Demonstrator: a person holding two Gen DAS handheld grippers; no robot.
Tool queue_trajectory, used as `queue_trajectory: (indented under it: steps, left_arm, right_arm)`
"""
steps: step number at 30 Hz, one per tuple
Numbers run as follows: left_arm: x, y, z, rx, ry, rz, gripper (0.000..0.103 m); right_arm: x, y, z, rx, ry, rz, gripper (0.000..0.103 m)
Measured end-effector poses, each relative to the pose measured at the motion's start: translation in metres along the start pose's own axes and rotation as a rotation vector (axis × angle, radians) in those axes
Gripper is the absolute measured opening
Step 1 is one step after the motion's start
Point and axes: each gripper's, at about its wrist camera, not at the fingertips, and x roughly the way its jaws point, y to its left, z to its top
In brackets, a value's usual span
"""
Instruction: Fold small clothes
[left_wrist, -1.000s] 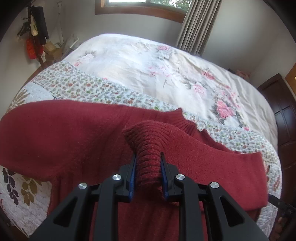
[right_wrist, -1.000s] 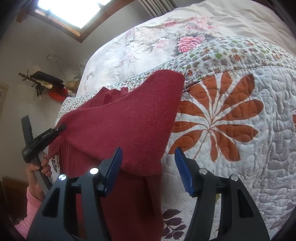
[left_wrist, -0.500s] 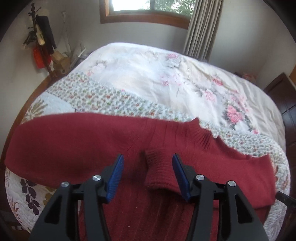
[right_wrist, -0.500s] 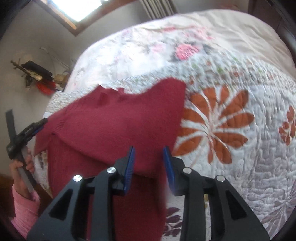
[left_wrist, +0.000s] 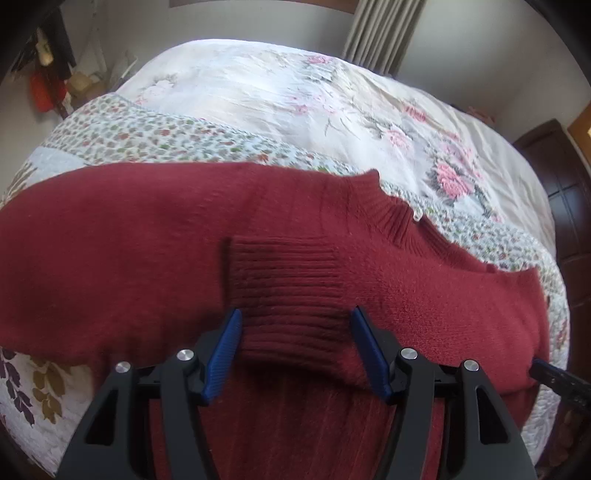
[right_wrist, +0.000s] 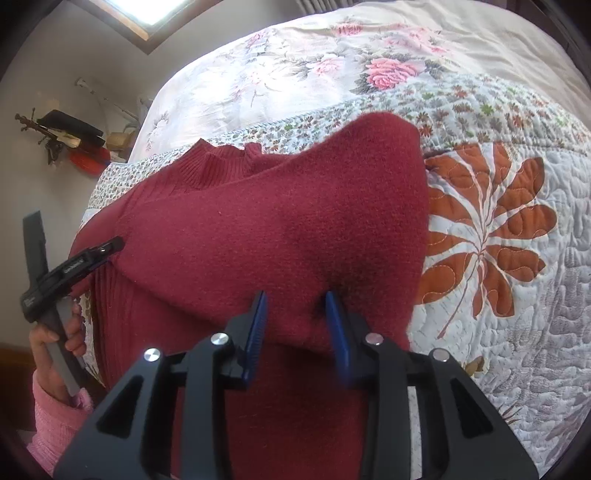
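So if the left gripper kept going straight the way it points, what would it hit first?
The left gripper is open, its blue fingers either side of the ribbed cuff lying on the red sweater. Straight ahead it would probably meet that cuff first, though depth is hard to judge.

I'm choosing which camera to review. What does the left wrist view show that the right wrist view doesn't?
Only the left wrist view shows the ribbed cuff lying between the open left gripper fingers, and the curtain. Only the right wrist view shows the orange leaf print and a hand holding the other gripper. Both show the red sweater on the quilt.
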Motion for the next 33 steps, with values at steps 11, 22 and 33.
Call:
queue_trajectory:
  steps: [11, 22, 33]
  left_arm:
    - [-0.077, 0.144, -0.012, -0.123, -0.085, 0.132, 0.079]
    - [-0.095, 0.322, -0.052, -0.47, -0.075, 0.18, 0.078]
    - [-0.096, 0.404, -0.055, -0.68, -0.148, -0.033, 0.078]
  right_arm:
    - [-0.004, 0.068, 0.004, -0.101, -0.008, 0.016, 0.045]
    - [0.04, 0.137, 0.015, -0.193, 0.036, -0.026, 0.046]
    - [0.06, 0.144, 0.016, -0.174, 0.053, -0.065, 0.047]
